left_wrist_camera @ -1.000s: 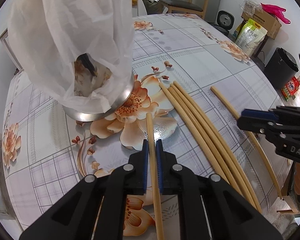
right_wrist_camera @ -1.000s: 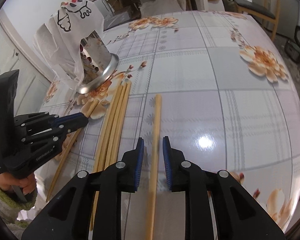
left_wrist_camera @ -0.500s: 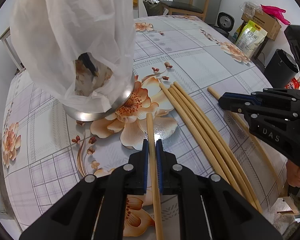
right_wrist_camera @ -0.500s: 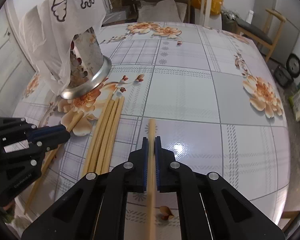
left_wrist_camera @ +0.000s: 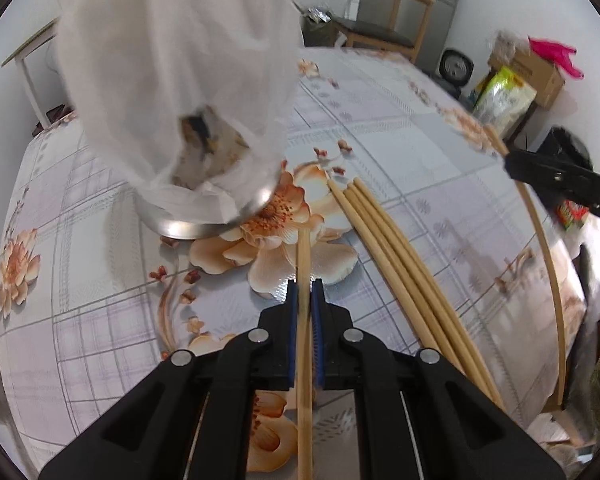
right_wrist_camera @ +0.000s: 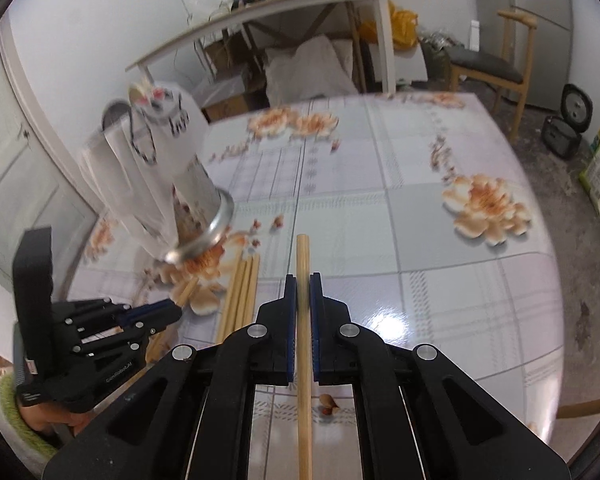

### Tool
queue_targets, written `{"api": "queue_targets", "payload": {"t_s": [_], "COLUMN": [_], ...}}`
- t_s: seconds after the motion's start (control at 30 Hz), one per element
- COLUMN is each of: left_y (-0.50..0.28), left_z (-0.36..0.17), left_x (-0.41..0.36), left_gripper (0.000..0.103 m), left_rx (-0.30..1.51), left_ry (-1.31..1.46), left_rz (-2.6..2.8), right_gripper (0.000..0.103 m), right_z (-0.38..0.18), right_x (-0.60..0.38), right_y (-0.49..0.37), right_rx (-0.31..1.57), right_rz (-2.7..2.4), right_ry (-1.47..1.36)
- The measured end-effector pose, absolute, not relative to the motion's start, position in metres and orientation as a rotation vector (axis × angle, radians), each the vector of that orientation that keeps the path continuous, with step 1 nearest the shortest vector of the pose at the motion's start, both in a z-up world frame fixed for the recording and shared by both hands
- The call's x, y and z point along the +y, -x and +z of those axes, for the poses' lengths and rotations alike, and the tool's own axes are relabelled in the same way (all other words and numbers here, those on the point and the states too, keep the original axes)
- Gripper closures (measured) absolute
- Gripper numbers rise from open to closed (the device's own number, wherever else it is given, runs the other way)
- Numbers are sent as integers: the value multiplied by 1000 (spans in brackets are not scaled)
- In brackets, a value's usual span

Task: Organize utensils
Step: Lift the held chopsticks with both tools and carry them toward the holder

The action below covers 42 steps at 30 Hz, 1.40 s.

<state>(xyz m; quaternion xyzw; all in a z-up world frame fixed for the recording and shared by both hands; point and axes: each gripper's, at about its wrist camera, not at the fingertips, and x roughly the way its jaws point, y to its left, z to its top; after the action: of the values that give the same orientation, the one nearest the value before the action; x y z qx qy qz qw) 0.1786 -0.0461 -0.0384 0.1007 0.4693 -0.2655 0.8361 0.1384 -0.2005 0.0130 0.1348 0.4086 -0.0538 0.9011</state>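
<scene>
My left gripper (left_wrist_camera: 304, 292) is shut on a bamboo chopstick (left_wrist_camera: 303, 252) that points at the steel utensil holder (left_wrist_camera: 204, 232). A white plastic bag (left_wrist_camera: 172, 60) drapes over that holder. Several loose chopsticks (left_wrist_camera: 400, 272) lie side by side on the floral tablecloth just right of my left gripper. My right gripper (right_wrist_camera: 302, 284) is shut on another chopstick (right_wrist_camera: 302, 252), held clear above the table. In the left wrist view the right gripper (left_wrist_camera: 512, 162) hangs at the right edge with its chopstick (left_wrist_camera: 548, 264) trailing toward me. The right wrist view has the left gripper (right_wrist_camera: 172, 314) low beside the holder (right_wrist_camera: 216, 228).
The table (right_wrist_camera: 440, 264) fills both views; its right edge drops to a floor with a black bin (left_wrist_camera: 568, 148), bags and a cardboard box (left_wrist_camera: 536, 76). A wooden chair (right_wrist_camera: 496, 68) and a white side table (right_wrist_camera: 300, 4) stand behind.
My right gripper has shut on the single chopstick and lifted it off the table. My left gripper keeps its hold on its chopstick and has barely moved.
</scene>
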Motion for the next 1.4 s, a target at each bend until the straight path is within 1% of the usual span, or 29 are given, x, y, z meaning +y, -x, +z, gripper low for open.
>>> {"api": "queue_targets", "payload": {"t_s": [0.13,0.4,0.77,1.1,1.27,1.4], "left_y": [-171,-143,-115,-124,-136,-161], "left_z": [-10,65,138,210,255,270], "left_x": [-27,20,66,69,71,71], "left_gripper": [97,97,97,97,97,97], "left_rx": [931,759,541,360,221,166], "left_ry": [-132,47,128,127,118,102], "left_rz": [-591,-673,-664,-669,-658,-618], "right_gripper": [99,99,99,99,99,99], "right_z": [32,66,112,145,156,155], "right_x": [-206,-207,-201,-207,-211,-213], "right_y": [-128,-110,-94,-100,-103,-109], "right_rx": [794,695,571,487,453,455], "right_rz": [-104,-75,-35,-5,1,11], "right_ry": [-311,-350,-330,-328,-322,-324]}}
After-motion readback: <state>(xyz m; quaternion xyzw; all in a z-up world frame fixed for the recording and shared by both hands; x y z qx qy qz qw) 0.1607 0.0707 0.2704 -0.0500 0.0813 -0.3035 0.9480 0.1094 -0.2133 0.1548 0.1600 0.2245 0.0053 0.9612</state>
